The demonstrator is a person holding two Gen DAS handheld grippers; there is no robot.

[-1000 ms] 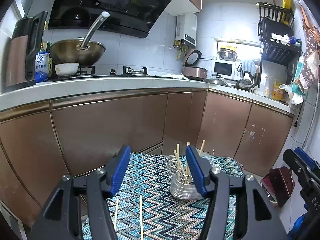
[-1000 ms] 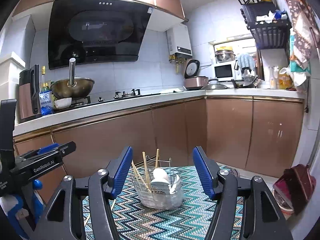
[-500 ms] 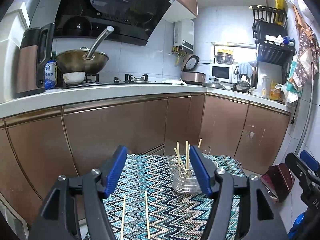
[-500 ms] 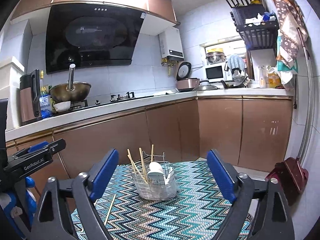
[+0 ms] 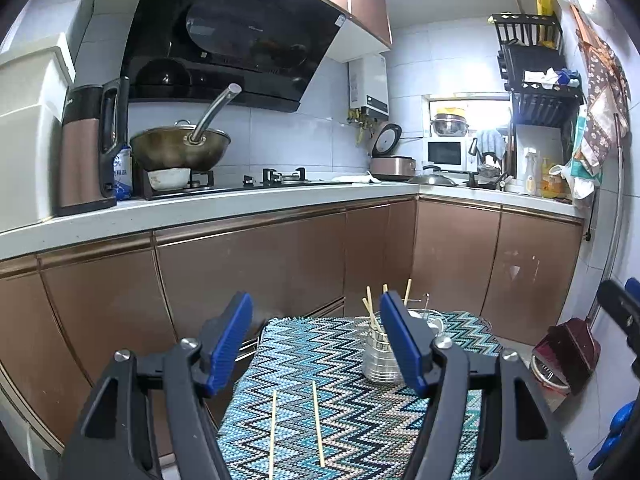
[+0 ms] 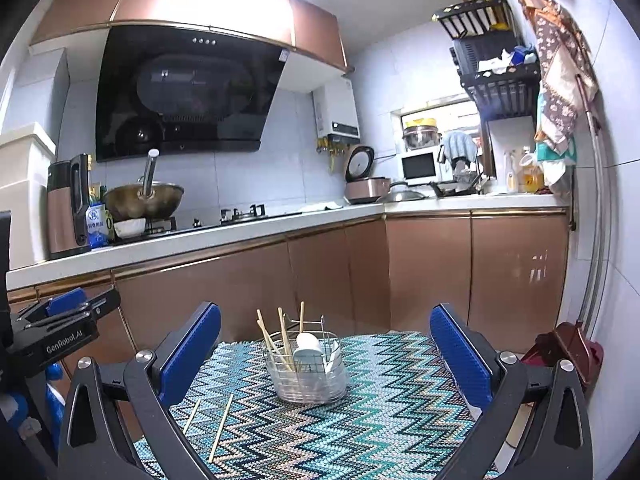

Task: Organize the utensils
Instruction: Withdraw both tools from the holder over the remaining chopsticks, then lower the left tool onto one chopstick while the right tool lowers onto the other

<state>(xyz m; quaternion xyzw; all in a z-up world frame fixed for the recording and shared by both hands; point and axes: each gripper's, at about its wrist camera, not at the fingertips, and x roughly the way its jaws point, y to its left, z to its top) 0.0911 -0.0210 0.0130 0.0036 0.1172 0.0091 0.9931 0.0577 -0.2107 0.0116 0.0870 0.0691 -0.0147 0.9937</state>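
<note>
Two loose chopsticks (image 5: 296,424) lie lengthwise just before the empty, open left tool (image 5: 316,344); the right tool (image 6: 326,354), jaws just widened and empty, faces the utensil basket (image 6: 306,372).

Right tongs (image 6: 325,354) have just been opening wide, empty; left tongs (image 5: 316,344) agape, empty.

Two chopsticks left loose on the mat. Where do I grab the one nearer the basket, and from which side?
Likely best near its middle, coming down from above with the left gripper, whose open, empty jaws straddle its width. The chopstick lies flat on the zigzag mat, thin, running away from the camera, apart from its neighbour.
</note>
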